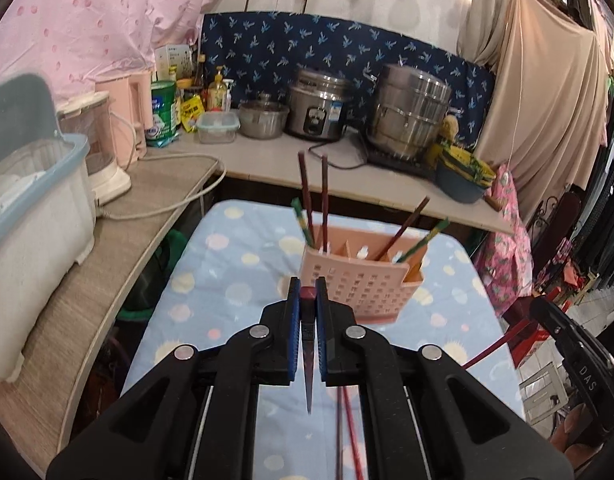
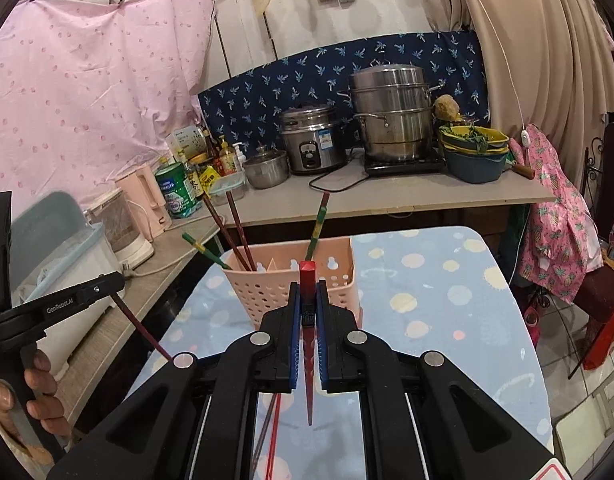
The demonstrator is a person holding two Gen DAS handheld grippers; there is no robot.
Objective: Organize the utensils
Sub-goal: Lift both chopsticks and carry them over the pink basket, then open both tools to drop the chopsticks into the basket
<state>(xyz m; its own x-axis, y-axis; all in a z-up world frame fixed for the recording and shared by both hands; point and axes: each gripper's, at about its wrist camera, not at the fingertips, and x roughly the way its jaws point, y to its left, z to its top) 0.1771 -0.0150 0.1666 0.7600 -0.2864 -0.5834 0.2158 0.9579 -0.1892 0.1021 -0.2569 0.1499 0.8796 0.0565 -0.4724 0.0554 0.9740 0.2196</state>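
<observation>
Pink plastic utensil holder (image 1: 359, 284) on the dotted blue tablecloth (image 1: 235, 256) is the landmark here, and both grippers sit on the near side of it, raised above the cloth. The left gripper (image 1: 307, 300) is clamped tight on a dark red chopstick (image 1: 308, 360), the thick end poking out toward the holder, the thin tip pointing back at the camera. The right gripper (image 2: 307, 300) is pinched the same way on a bright red chopstick (image 2: 308, 280).

What I'd worry about: each stick is held near its thick end, so the long tail could swing or pivot in the pads on the way in. The holder's compartments are narrow and several chopsticks (image 1: 315, 200) already lean out of them at angles, so a stick coming in tilted might knock those or catch a divider. The holder looks light too, so a bump could tip or slide it. Two more sticks (image 2: 273, 440) lie on the cloth below the grippers, nearer than the holder.
</observation>
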